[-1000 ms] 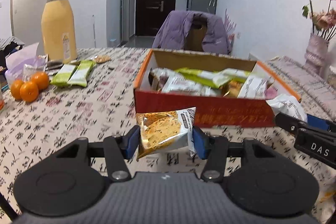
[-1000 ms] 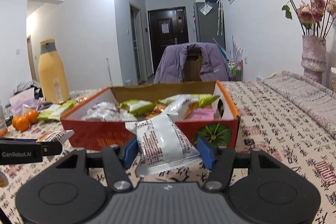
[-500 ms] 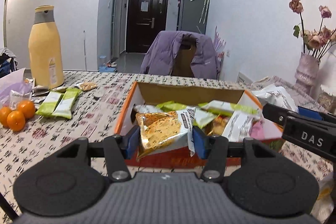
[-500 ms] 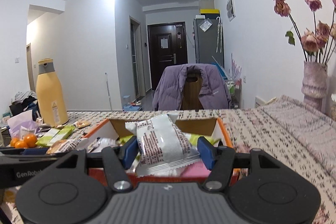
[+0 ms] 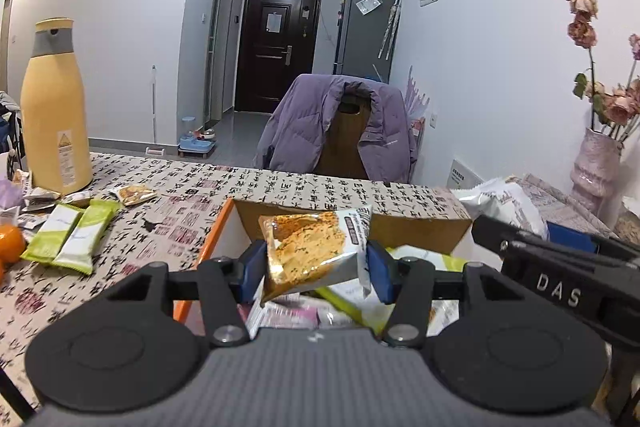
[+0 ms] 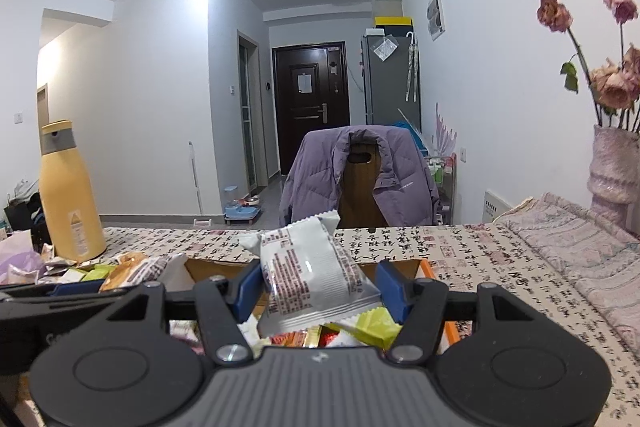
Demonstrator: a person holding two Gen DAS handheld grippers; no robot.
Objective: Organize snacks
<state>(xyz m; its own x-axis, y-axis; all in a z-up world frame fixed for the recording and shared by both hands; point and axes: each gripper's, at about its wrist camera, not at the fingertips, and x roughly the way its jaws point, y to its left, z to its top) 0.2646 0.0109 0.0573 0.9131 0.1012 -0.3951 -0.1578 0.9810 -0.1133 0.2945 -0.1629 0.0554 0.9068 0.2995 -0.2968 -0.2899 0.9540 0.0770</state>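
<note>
Blue pads of the left tool [image 5: 316, 269] clench an orange-printed foil snack packet [image 5: 314, 251] from both sides, holding it above the open cardboard box with an orange rim [image 5: 216, 231], where more wrapped snacks lie. To the left on the calligraphy-patterned counter [image 5: 280, 187] lie two green-and-white bar wrappers [image 5: 70, 235] and a tall yellow bottle with a grey collar [image 5: 54, 107]; the other tool's black finger crosses the right edge, a white packet behind it. In the right wrist view, the right tool [image 6: 320, 291] grips a white plastic snack packet with red print [image 6: 312, 271] between its blue pads, likewise over the box's contents, with a purple jacket draped on a wooden chair [image 6: 360, 179] beyond the counter.
</note>
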